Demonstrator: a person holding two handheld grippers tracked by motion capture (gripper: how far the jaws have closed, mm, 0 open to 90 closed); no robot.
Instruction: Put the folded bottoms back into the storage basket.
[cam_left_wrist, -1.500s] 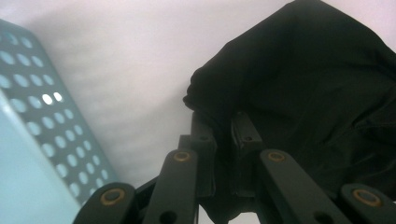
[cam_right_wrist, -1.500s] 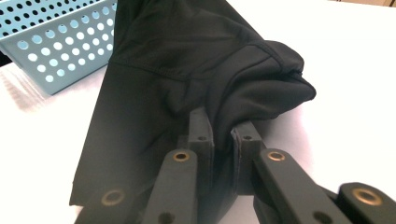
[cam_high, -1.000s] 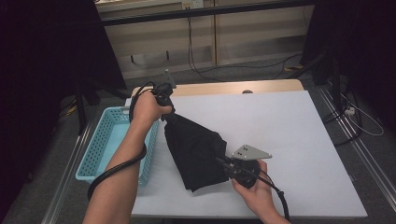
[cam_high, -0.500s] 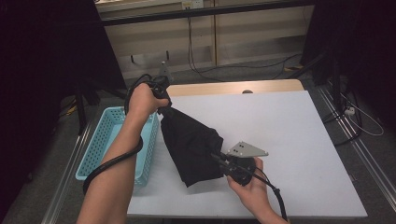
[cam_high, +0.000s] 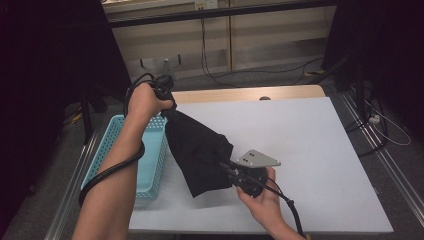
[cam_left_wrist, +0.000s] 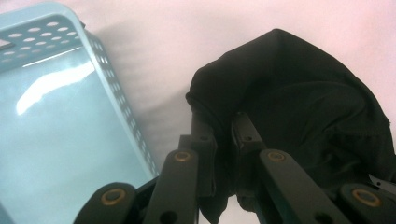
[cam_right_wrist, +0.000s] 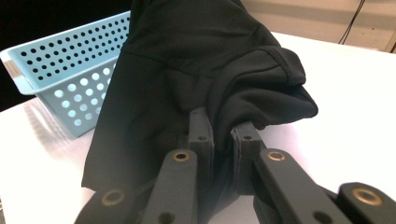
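Both grippers have a black cloth (cam_high: 200, 150) pinched and partly lifted off the white surface (cam_high: 310, 150), just right of the blue basket (cam_high: 150, 150). Looks like the step in hand is carrying the cloth over to the basket, or shaking it out first; can't tell which.

Left gripper (cam_high: 167, 97): jaws narrow, clamped on a bunched top corner of the cloth, seen in the left gripper view w/ fabric squeezed between the pads. It's held high, at the far edge of the surface near the basket's far right corner. Left forearm rises steeply from bottom of the high view, wrist bent so the jaws point down & towards the person.

Right gripper (cam_high: 225, 167): jaws narrow too, biting a fold at the cloth's lower right edge. Held low, close to the surface, roughly level, jaws pointing left; hand under the gripper, grey plate up.

To do it well, imo:
- Keep both grips tight; the fabric is thin & slippery-looking, bunched rather than flat.
- Lift the right end more so the low hem, which is touching the surface, doesn't drag.
- Move both hands together toward the basket, keeping cloth taut between them, no twist.
- Clear the basket's near wall before lowering; the hanging part could catch the rim.
- Release only once most of the cloth is inside.
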